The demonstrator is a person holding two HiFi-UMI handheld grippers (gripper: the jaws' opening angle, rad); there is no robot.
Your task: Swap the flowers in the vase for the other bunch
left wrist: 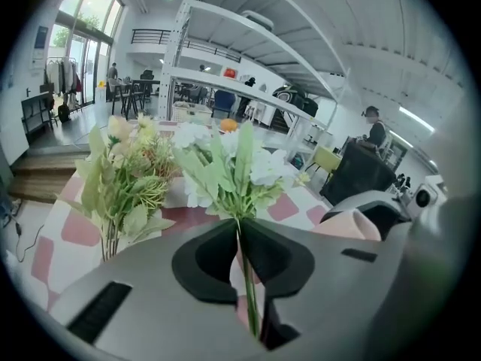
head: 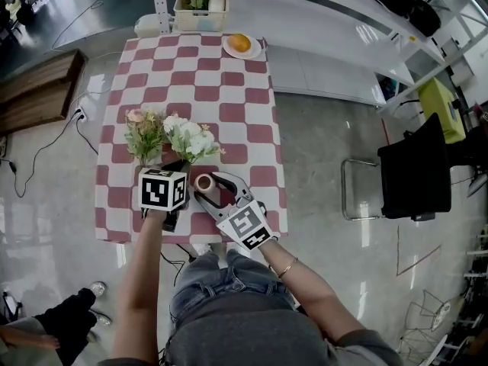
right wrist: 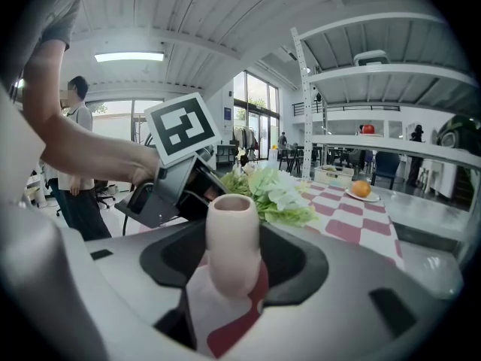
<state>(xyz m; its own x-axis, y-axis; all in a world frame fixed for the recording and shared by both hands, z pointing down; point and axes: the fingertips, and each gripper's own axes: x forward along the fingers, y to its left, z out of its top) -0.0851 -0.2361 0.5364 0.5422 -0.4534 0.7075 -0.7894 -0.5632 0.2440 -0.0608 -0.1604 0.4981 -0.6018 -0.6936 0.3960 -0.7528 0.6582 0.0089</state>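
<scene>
The pads (left wrist: 201, 260) of the left gripper (left wrist: 240, 239) are pressed almost together, and the thin green stem (left wrist: 249, 295) of the white bunch (left wrist: 225, 164) is pinched between them. Its blooms and leaves are carried upright just above the jaws. The pads (right wrist: 294, 265) of the right gripper (right wrist: 233, 265) are spread wide but are set against both sides of the pale pink vase (right wrist: 231, 224). The vase is gripped at its belly and stands upright on the checked table (head: 229, 113), close to the near edge. Its mouth is seen to be empty.

Just beside the white bunch, on the left gripper's side, a second bunch (head: 142, 132) of pinkish and yellowish flowers is seen. Whether it lies on the cloth or is propped up cannot be told. At the table's far end, well apart from the work, an orange (head: 239, 43) is set on a plate (head: 255, 52).

The task is judged to be about midway. The vase is empty, so the removal is either done or being finished, and no bunch is yet seated in it. Which bunch is the replacement cannot be settled from these views. What is left is for the replacement's stem to be lined up over the narrow mouth, lowered in and released, with the other bunch laid aside on the table.
</scene>
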